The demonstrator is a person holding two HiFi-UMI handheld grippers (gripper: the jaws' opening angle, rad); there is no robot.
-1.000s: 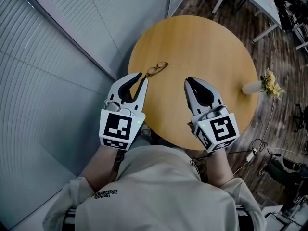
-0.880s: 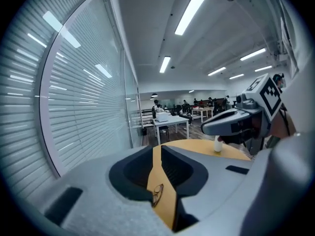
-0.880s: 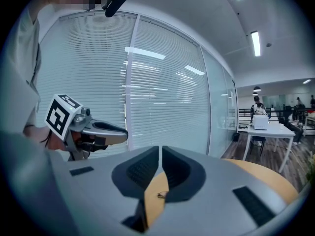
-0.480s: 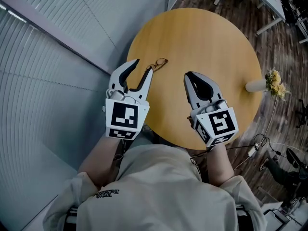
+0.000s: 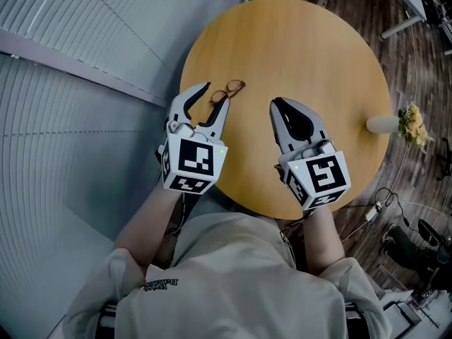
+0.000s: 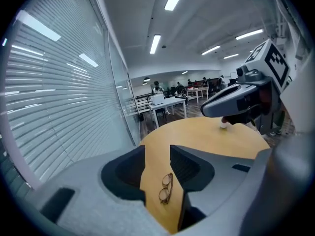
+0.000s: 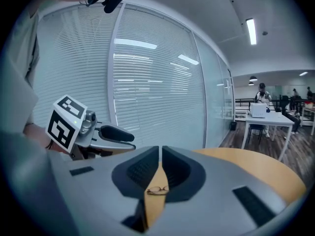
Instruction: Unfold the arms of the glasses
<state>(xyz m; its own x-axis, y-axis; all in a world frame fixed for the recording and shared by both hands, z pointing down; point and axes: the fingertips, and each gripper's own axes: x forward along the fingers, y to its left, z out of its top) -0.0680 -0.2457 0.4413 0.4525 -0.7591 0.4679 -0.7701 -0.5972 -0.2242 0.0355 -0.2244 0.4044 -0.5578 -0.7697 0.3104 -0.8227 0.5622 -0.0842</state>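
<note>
Thin-rimmed glasses (image 5: 227, 90) lie folded on the round wooden table (image 5: 318, 55), near its left edge. My left gripper (image 5: 216, 92) hovers right at them with its jaws opening, and nothing is pressed between the pads. In the left gripper view the glasses (image 6: 166, 188) show on the table through the wide gap of that gripper (image 6: 157, 154). My right gripper (image 5: 276, 103) is shut and empty, a hand's width to the right of the glasses. The right gripper view shows the glasses (image 7: 157, 190) beyond its closed tips (image 7: 161, 154).
A small white vase with yellow flowers (image 5: 395, 122) stands at the table's right edge. A glass wall with blinds (image 5: 85, 62) runs close along the table's left side. White desks (image 6: 165, 104) and chairs stand beyond the table.
The left gripper's jaws went from shut to wide open and moved forward, up to the glasses. The right gripper stayed shut and edged slightly forward.
</note>
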